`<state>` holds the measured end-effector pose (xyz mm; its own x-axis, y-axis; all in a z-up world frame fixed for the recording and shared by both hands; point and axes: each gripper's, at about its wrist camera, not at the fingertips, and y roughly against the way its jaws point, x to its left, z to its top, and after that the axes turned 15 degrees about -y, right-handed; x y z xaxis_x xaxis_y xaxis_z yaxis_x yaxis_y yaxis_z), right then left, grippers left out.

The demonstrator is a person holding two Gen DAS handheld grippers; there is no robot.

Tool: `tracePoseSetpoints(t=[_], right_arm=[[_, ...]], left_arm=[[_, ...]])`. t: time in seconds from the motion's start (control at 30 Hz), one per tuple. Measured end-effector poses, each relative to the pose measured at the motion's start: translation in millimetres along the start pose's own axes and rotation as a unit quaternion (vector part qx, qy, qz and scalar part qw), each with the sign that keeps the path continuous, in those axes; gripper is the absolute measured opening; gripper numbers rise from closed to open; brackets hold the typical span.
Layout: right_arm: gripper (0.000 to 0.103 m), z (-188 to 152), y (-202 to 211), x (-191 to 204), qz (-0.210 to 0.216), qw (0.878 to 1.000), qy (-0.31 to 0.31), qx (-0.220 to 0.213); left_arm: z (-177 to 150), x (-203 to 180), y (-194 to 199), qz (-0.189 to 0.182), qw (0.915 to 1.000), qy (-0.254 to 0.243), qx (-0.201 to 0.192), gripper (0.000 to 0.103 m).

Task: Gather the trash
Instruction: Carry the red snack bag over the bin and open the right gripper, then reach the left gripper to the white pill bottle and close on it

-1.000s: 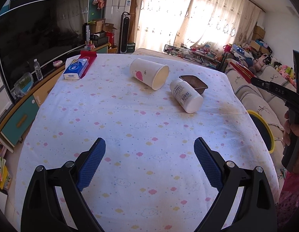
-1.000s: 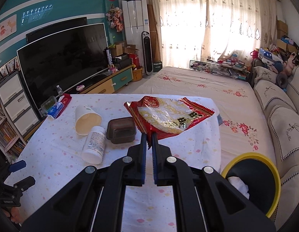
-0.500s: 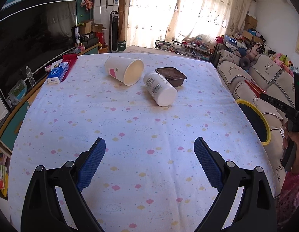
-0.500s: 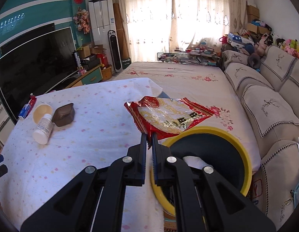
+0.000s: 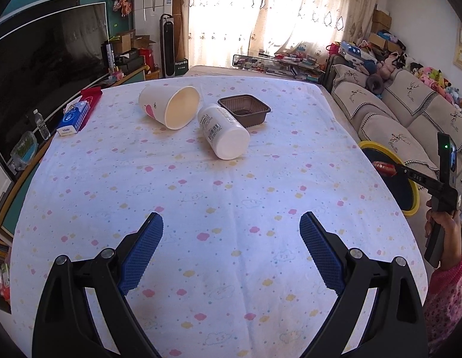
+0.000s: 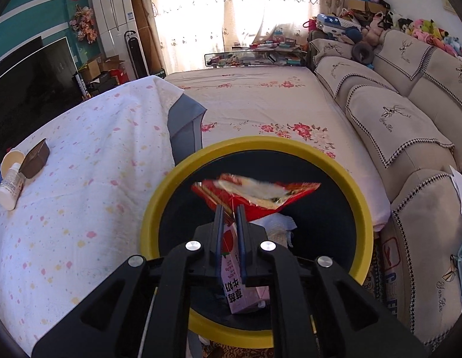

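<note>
Left view: the left gripper (image 5: 231,232) is wide open and holds nothing, above the spotty table (image 5: 201,197). A paper cup (image 5: 171,107), a white bottle (image 5: 223,132) and a brown tray (image 5: 244,109) lie far off on it.

Right view: the right gripper (image 6: 230,208) pinches the red snack bag (image 6: 257,194) right over the yellow bin (image 6: 177,176). A pink carton (image 6: 239,292) is inside. To do it well, let go only while the bag hangs inside the rim

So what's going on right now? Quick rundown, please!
Right claw pinching red snack wrapper above yellow-rimmed bin. Left claw open, empty, over table. Cup, bottle, brown tray not yet collected. Nothing blocking.
</note>
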<state>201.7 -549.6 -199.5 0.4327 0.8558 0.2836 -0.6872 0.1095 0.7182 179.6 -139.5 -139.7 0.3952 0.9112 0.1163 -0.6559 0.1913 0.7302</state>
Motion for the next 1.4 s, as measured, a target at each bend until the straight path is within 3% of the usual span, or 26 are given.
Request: tracePoseSetpoints(t=[0.43,0.77,1.3,1.4], right_arm=[[0.013,0.6,18.4,5.0,0.014,1.000,-0.001,-0.019],[0.013,-1.1,12.9,10.8,0.023,1.000,0.000,-0.011],[0.014,-0.3,2.8,13.6,0.032,0.999,-0.004,-0.005],[0.014,-0.9,1.2,14.7,0.034,0.999,-0.005,-0.003]], left_arm=[[15.4,-0.4,-26.7,0.009,0.9997,0.011,0.020,0.092],[49.1,13.8,-69.2,0.020,0.9982,0.047,0.032,0.092],[93.2,30.5,-134.3,0.070,0.9928,0.078,0.057,0.092],[97.7,34.6,-142.1,0.071,0.9920,0.083,0.064,0.088]])
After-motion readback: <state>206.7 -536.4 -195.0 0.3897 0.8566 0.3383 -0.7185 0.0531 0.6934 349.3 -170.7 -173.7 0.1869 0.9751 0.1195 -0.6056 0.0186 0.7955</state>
